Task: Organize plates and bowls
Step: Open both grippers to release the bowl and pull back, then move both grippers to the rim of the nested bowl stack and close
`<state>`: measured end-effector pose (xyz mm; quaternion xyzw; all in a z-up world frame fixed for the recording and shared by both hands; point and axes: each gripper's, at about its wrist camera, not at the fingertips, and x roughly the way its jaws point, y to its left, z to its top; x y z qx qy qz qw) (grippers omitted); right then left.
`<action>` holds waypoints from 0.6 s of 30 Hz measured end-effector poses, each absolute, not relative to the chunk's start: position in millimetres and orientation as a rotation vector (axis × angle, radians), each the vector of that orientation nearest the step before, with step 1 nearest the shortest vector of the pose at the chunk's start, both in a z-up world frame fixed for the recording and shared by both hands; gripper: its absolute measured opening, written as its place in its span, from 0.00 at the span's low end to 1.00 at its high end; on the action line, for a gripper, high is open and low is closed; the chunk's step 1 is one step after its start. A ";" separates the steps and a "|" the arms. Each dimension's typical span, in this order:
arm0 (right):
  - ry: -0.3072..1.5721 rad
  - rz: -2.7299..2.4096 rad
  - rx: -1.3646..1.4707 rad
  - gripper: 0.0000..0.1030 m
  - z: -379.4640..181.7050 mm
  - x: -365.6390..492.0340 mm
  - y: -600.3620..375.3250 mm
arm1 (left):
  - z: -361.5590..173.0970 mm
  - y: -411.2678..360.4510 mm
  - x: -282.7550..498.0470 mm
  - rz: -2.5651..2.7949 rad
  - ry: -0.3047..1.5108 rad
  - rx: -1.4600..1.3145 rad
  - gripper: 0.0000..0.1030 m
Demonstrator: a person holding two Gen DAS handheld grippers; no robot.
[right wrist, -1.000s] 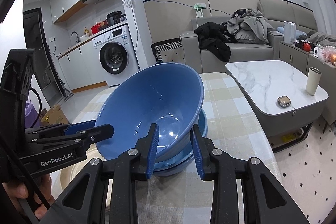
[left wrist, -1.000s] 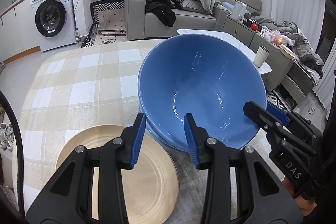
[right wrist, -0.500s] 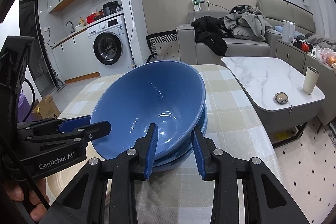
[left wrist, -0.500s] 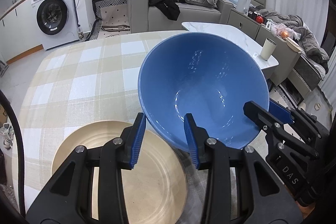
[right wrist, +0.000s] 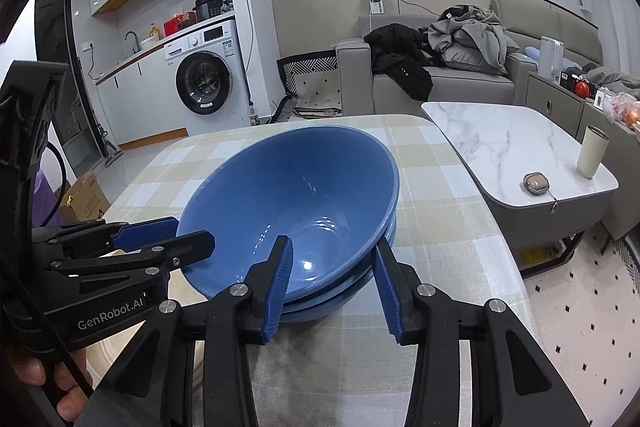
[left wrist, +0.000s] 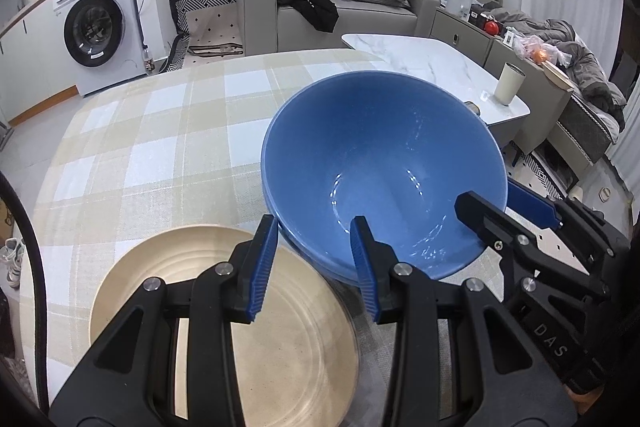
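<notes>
- Since a second ago, the right gripper (right wrist: 332, 287) has let go: its jaws, then pinched on the near wall of the stacked blue bowls (right wrist: 296, 211), now stand clear on either side of that wall and are opening, the rim between them untouched.
- Over that same second the bowls have come down; the upper one, which was tilted high off the lower, now sits nested in it on the checked tablecloth (left wrist: 160, 147).
- Left gripper (left wrist: 316, 267) straddles the rim on its own side, one pad (left wrist: 364, 267) inside the bowl and the other outside; whether the pads press on the wall I cannot tell from either view.
- In the right wrist view the left gripper reaches in from the left edge, its fingers at the bowl's rim, with part of a hand (right wrist: 56, 387) around its handle at the lower left.
- Just beside the bowls, under the left gripper, lies a beige plate (left wrist: 280, 359) flat on the cloth.
- Beyond the table stands a marble coffee table (right wrist: 500, 143) carrying a pale cup (right wrist: 592, 151).
- Farther back are a grey sofa (left wrist: 360, 15) heaped with clothes and a washing machine (left wrist: 96, 27).
</notes>
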<state>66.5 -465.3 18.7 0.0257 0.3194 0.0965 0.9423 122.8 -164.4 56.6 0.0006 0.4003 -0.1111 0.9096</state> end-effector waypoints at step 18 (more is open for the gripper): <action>0.636 0.224 0.095 0.84 21.7 66.1 -491.0 | 62.3 -145.8 122.6 -0.233 0.824 -0.020 0.77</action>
